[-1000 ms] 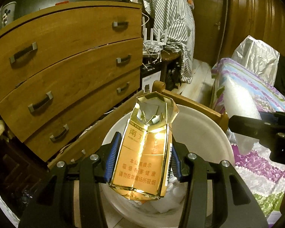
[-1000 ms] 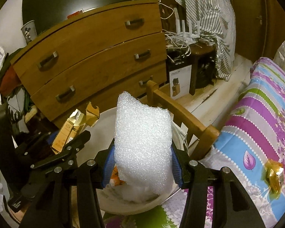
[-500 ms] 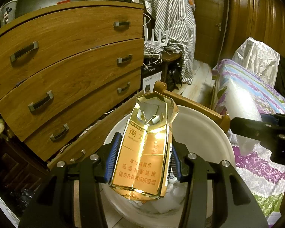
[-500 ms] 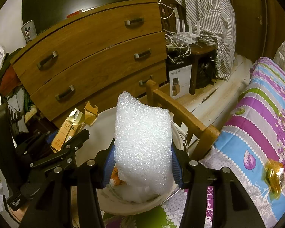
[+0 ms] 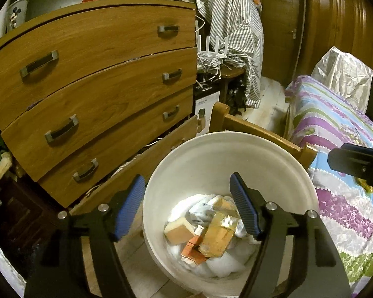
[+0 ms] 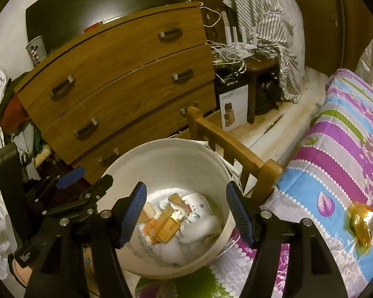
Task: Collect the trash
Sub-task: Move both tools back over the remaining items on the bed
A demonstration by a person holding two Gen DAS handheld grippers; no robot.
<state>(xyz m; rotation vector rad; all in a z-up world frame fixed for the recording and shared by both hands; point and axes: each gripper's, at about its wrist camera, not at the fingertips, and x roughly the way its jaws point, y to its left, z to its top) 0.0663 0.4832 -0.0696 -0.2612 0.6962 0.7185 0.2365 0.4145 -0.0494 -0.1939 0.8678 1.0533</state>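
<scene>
A white bucket (image 5: 211, 154) stands on the floor between the dresser and the bed; it also shows in the right wrist view (image 6: 161, 154). Inside lie a gold cigarette carton (image 5: 218, 236), orange boxes (image 5: 179, 231) and white foam and paper (image 6: 201, 226). My left gripper (image 5: 189, 206) is open and empty above the bucket's rim. My right gripper (image 6: 186, 213) is open and empty above the bucket. A crumpled gold wrapper (image 6: 361, 223) lies on the bedspread to the right.
A wooden dresser (image 5: 92, 94) stands left of the bucket. A wooden bed frame (image 6: 236, 149) and flowered bedspread (image 6: 335, 149) lie to the right. A stool with a router and cables (image 6: 243, 49), a striped shirt and a silver bag (image 5: 340, 74) stand behind.
Both grippers have opened. The gold carton dropped from the left one and the white foam piece from the right one into the bucket.
</scene>
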